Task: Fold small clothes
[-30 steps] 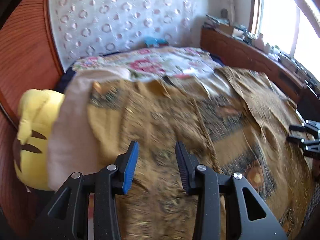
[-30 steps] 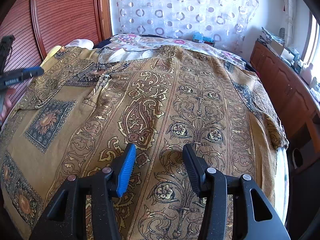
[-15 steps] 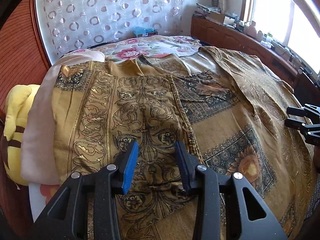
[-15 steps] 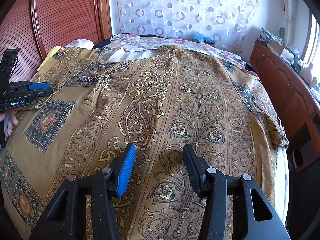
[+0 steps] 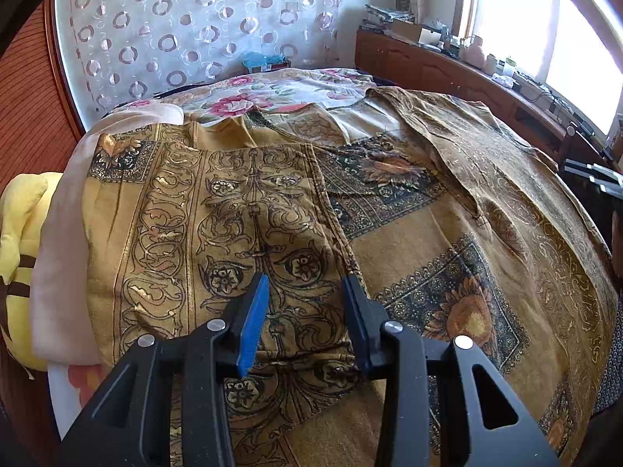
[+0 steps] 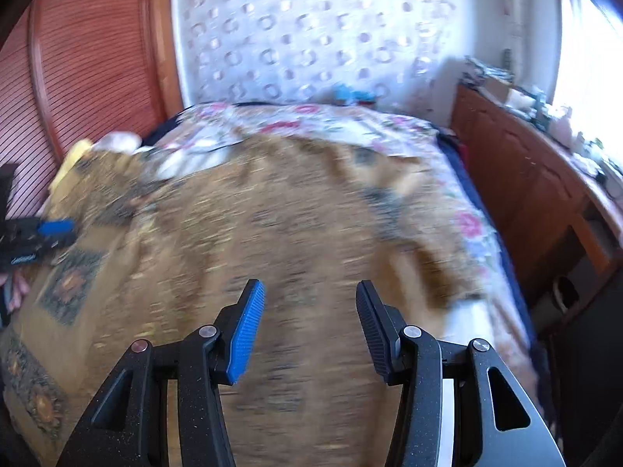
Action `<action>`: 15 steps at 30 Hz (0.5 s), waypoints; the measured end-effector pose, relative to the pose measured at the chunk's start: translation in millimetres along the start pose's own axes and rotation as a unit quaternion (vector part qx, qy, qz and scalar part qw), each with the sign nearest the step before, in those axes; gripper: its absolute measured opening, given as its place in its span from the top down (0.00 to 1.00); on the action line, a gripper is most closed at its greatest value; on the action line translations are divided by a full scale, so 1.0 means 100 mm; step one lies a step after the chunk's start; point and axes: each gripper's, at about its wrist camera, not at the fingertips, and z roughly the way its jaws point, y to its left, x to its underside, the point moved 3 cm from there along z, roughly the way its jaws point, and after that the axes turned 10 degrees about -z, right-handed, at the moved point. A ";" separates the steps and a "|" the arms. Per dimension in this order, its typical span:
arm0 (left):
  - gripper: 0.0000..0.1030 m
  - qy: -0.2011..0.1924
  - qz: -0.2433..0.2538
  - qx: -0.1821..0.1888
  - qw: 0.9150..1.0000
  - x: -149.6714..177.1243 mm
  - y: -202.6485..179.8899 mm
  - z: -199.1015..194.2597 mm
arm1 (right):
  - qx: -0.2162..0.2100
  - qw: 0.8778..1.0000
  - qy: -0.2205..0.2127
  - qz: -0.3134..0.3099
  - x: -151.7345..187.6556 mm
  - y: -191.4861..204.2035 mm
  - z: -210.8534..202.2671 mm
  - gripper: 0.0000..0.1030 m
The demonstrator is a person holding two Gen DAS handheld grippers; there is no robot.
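Clearly the folding has barely begun. The golden patterned garment [image 5: 447,241] lies spread across most of the bed [image 5: 280,89], and only one side panel [image 5: 233,233] seems turned in over the body, its edge running down the middle of the left wrist view. The rest looks open and flat, with some wrinkles toward the far right side; I'd judge the other side and the crosswise folds are all left to do.

Over that folded panel hovers the left gripper [image 5: 305,311], its jaws apart and holding nothing. The right gripper [image 6: 309,323] hangs above the cloth too, jaws wide and empty; its view is smeared with blur, so I cannot tell exactly which part of the garment sits beneath it.

Beyond the cloth, a pinkish blanket [image 5: 58,241] and a yellow plush toy [image 5: 17,257] lie at the bed's left edge, and a wooden cabinet [image 5: 447,74] runs under the window.
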 end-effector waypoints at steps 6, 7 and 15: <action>0.61 0.000 0.000 -0.001 1.000 0.00 0.00 0.00 | 0.057 0.997 0.030 0.032 0.14 -0.74 0.15 0.50; 0.61 0.000 0.000 -0.001 1.000 0.00 0.00 0.00 | 0.060 0.997 0.034 0.039 0.15 -0.82 0.18 0.50; 0.97 -0.016 -0.001 0.008 1.000 0.03 -0.10 -0.13 | 0.044 0.993 0.053 0.099 0.22 -1.27 0.35 0.50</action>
